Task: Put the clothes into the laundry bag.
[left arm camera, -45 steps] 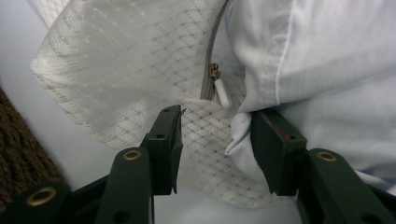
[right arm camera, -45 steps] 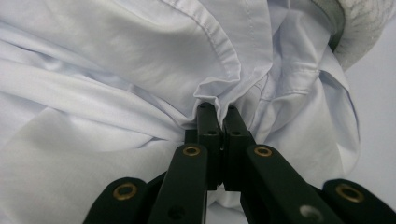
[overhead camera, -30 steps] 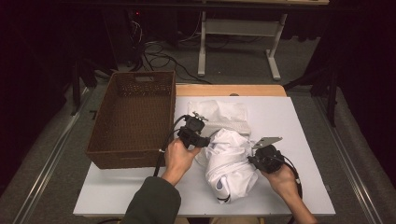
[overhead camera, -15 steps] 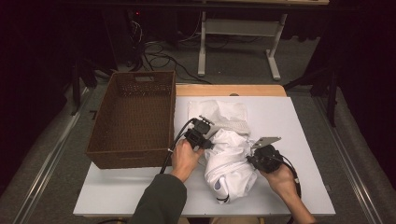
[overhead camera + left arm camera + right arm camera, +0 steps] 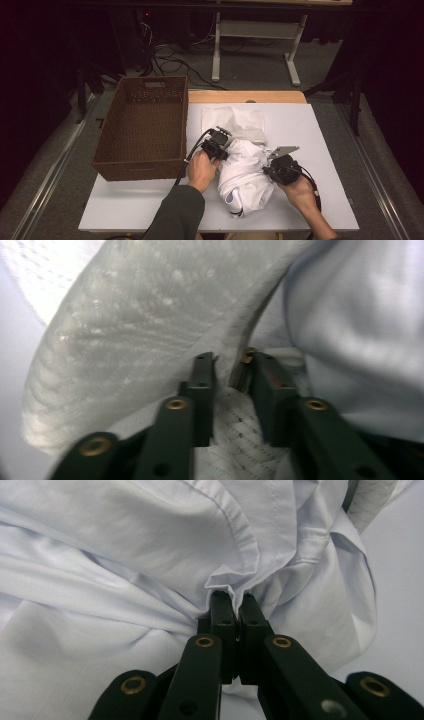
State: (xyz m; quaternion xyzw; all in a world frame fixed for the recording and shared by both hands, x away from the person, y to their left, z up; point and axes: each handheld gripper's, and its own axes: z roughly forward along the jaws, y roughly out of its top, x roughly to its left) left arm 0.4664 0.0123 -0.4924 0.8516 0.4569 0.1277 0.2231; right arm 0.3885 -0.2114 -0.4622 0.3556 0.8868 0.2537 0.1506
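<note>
Lying bunched on the white table, a white shirt sits just right of a brown wicker basket, overlapping a textured white cloth behind it. The right gripper pinches a shirt fold, jaws fully together. The left gripper, jaws just narrowing, holds a slim gap over the textured cloth; its grip is unclear. Both hands come in low from the near edge.

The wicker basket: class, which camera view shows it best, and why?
The high view: the whole brown wicker basket sits at the table's left, its open inside visible. The left gripper view looks along its jaws at textured cloth and the right gripper view at the white shirt, with no basket.
</note>
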